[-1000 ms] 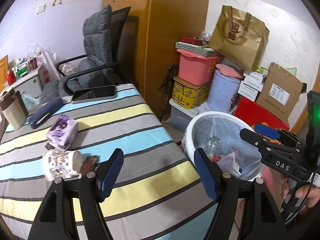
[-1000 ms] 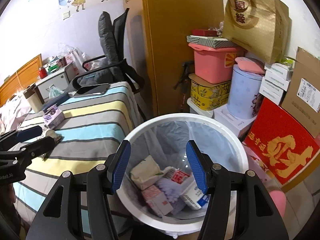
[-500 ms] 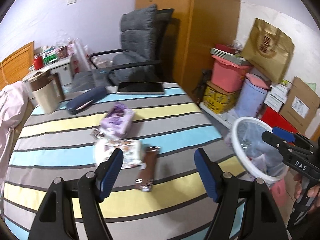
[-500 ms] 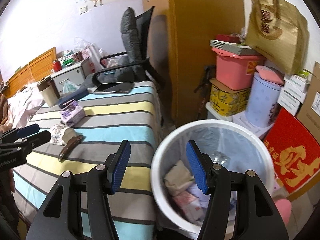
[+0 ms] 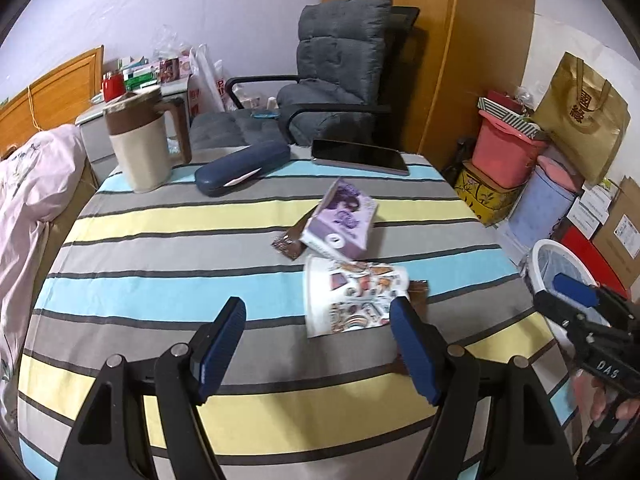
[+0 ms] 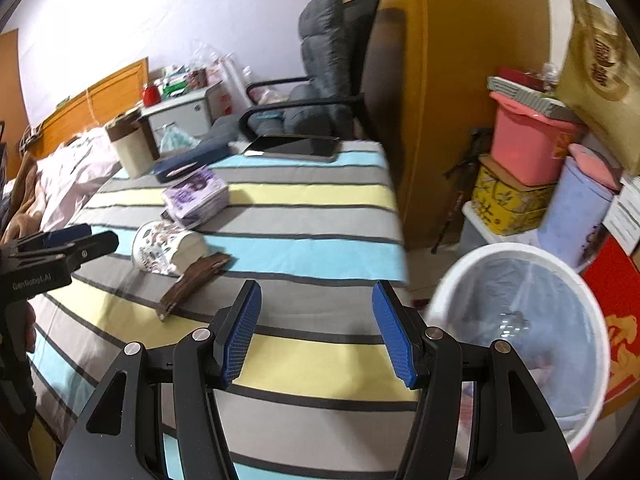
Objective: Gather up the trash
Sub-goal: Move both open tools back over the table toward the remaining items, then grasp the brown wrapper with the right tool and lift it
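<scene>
Here, left gripper at lower frame, blue pads spread, nothing between them. Right gripper likewise spread and empty. Just beyond, at centre, printed white paper cup on its side on the striped tablecloth, touching a brown foil wrapper. Purple carton behind. White plastic-lined bin at lower right, beside the table.

"DAS" on right gripper body; "GenRobot.AI" on left gripper body; other print unreadable
</scene>
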A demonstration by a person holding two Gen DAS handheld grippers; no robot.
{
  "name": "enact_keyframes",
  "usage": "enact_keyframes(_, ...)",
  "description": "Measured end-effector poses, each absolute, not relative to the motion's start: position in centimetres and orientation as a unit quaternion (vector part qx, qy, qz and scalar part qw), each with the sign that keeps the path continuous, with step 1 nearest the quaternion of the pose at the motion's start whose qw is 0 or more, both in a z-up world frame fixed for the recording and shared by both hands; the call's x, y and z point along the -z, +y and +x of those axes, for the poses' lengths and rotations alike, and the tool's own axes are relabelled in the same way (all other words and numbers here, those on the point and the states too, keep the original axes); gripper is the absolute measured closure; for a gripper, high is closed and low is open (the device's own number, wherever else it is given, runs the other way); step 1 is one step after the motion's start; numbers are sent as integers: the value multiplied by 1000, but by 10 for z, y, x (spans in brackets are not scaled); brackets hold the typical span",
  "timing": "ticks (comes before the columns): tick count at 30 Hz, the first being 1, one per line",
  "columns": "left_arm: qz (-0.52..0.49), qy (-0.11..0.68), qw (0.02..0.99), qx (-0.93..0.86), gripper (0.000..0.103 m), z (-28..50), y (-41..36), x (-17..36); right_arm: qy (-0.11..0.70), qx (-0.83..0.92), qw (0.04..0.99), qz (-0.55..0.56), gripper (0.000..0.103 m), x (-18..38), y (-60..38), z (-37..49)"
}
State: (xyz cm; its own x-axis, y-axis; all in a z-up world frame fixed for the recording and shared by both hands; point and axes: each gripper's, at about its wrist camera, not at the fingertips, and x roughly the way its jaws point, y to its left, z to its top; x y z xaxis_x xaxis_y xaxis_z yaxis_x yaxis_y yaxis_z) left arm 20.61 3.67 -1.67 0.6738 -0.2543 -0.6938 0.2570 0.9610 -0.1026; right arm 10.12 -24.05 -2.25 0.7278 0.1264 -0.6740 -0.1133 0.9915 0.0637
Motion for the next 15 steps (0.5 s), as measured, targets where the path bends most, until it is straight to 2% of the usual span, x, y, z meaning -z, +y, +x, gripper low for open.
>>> enact_keyframes(15, -2, 381, 914, 141, 27, 218, 69, 17, 413, -122, 902, -14, 43, 44, -168, 133)
